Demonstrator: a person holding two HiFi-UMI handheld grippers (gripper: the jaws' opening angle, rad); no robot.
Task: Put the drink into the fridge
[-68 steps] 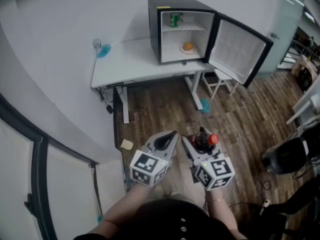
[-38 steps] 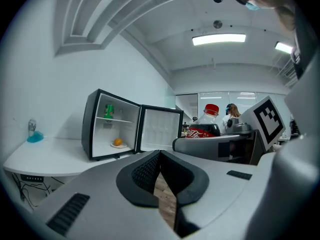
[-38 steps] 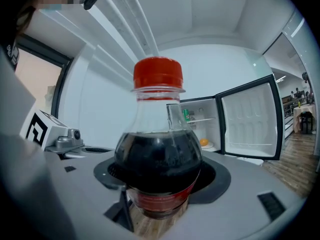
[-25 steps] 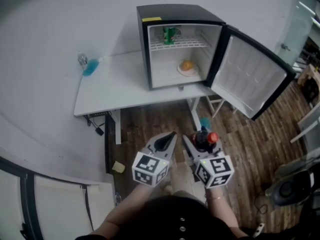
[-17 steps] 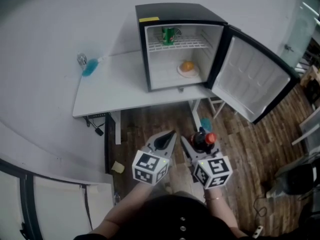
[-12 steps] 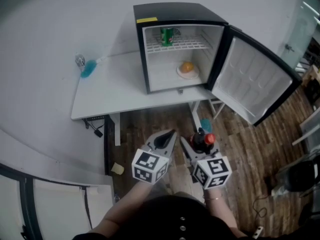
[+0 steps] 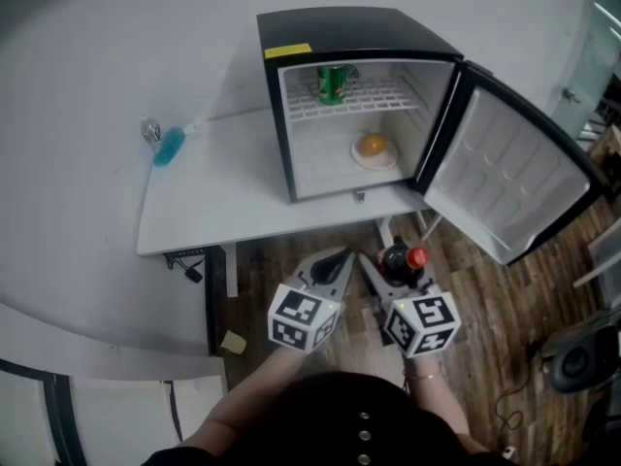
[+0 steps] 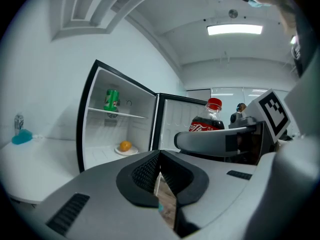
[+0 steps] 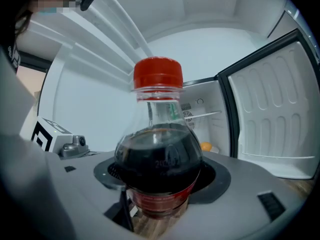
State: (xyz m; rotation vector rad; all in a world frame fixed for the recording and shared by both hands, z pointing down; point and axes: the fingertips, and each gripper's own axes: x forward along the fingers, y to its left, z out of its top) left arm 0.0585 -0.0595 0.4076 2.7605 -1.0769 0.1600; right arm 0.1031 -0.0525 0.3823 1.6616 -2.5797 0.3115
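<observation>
The right gripper's (image 9: 160, 199) fingers clamp the cola bottle (image 9: 159, 154) upright, well short of the open mini fridge (image 7: 340, 32) on the worktop (image 7: 213, 207). The left gripper's (image 8: 160, 174) fingers are pressed together, empty. Door open, bottle grasped; placing it inside remains.

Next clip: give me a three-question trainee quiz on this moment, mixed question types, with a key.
1. True or false: the fridge door is shut.
2. What do the right tongs hold? A) a mug B) a red-capped cola bottle C) nothing
3. Fill in: the green can stands on the fridge's ___ shelf.
Key: 1 false, it stands open; 2 B; 3 upper.
</observation>
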